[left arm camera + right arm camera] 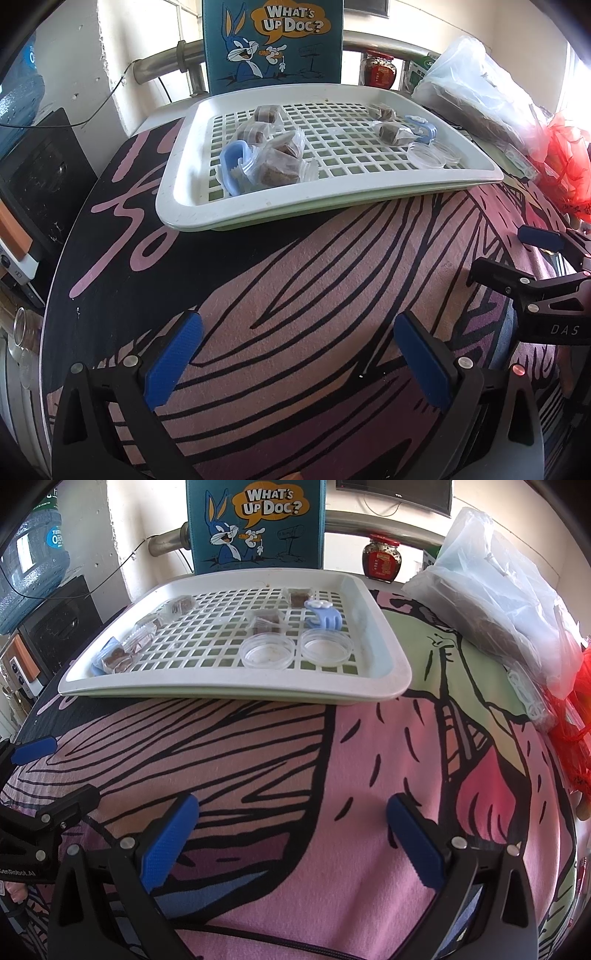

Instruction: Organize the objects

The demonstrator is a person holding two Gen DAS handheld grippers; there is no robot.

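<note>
A white slotted tray (177,192) (388,679) sits at the far side of the table. On it lie several wrapped brown candies (280,162) (266,622), two light blue hair clips (231,166) (323,614) and two clear round dishes (424,155) (266,650). My left gripper (297,347) hovers open over the patterned cloth, short of the tray, with nothing between its fingers. My right gripper (291,829) is open and empty too, nearer the tray's right half. Each gripper shows at the edge of the other's view: the right one (517,258), the left one (44,771).
A blue cartoon-rabbit box (273,40) (255,520) stands behind the tray. A plastic bag (476,92) (509,602), a red mesh bag (569,166) and a red-lidded jar (382,559) crowd the right side. A water bottle (29,572) and black speaker (40,177) stand left.
</note>
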